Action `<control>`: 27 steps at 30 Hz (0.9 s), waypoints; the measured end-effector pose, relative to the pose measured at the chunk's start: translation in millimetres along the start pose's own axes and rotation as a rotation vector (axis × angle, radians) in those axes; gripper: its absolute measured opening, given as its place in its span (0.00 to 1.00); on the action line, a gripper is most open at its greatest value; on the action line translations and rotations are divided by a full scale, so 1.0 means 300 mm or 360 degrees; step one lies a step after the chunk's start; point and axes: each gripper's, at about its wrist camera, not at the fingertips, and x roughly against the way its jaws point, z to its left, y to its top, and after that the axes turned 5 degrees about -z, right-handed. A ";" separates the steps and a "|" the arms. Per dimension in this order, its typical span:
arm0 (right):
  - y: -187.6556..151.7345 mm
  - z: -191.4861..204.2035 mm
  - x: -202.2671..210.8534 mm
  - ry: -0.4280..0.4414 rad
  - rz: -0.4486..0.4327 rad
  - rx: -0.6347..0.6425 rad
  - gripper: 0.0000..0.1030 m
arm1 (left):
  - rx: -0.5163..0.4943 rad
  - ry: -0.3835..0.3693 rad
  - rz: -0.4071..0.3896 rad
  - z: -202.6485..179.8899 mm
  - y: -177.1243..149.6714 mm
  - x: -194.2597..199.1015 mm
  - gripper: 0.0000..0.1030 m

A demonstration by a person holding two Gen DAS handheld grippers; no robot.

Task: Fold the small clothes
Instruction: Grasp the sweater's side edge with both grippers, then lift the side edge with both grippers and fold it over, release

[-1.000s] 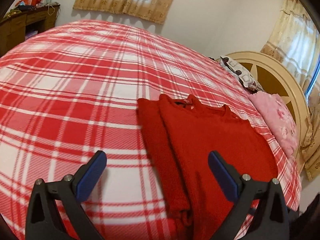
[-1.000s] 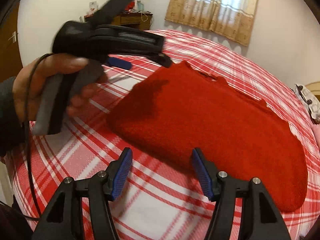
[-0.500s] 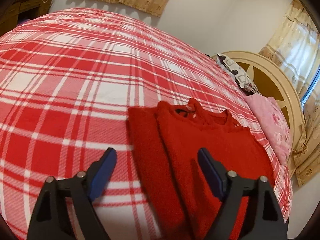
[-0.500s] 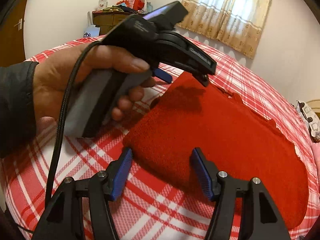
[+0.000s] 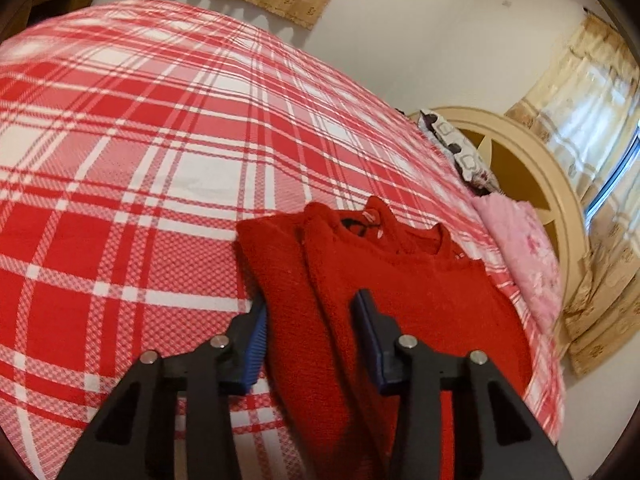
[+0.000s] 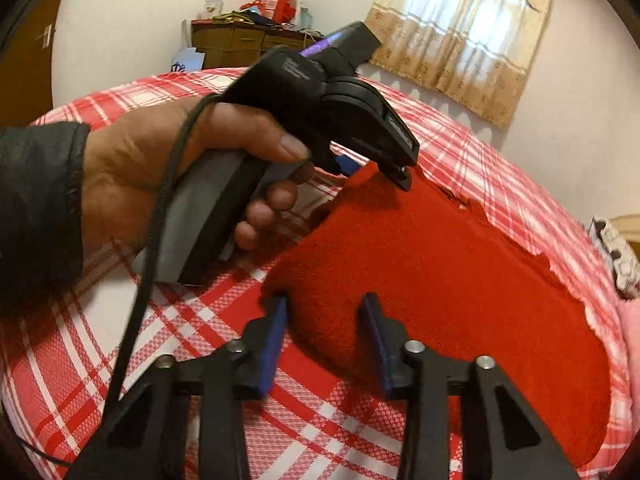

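A red knit sweater (image 5: 420, 292) lies on the red and white plaid bedspread (image 5: 140, 140), with one side folded over its body. My left gripper (image 5: 314, 332) is partly closed, its blue pads straddling the folded left edge near the shoulder. In the right wrist view the sweater (image 6: 440, 264) fills the middle. My right gripper (image 6: 324, 340) is partly closed, its pads straddling the sweater's near bottom corner. The left gripper (image 6: 352, 164), held in a hand, sits at the sweater's far corner there.
A pink pillow (image 5: 524, 252) and a patterned pillow (image 5: 460, 148) lie by the cream headboard (image 5: 532, 160). A wooden dresser (image 6: 244, 44) with clutter stands by the far wall. Curtains (image 6: 460, 32) hang behind the bed.
Both grippers have moved forward onto the sweater's left edge and their jaws have narrowed around the fabric. The sweater has not visibly moved.
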 end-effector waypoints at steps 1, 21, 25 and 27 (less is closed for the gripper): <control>0.000 -0.001 0.001 -0.0003 -0.0003 0.0011 0.27 | 0.0011 -0.0001 -0.0003 0.002 -0.001 0.000 0.39; -0.013 -0.074 -0.003 0.0058 0.0016 -0.0167 0.07 | -0.0118 0.0109 -0.0036 -0.038 -0.015 -0.002 0.22; -0.012 -0.104 0.004 0.0097 0.0015 -0.0245 0.07 | -0.0158 0.0152 -0.0032 -0.054 -0.016 -0.003 0.20; -0.014 -0.133 0.013 0.0113 0.0010 -0.0299 0.07 | -0.0185 0.0182 -0.0034 -0.068 -0.018 -0.001 0.19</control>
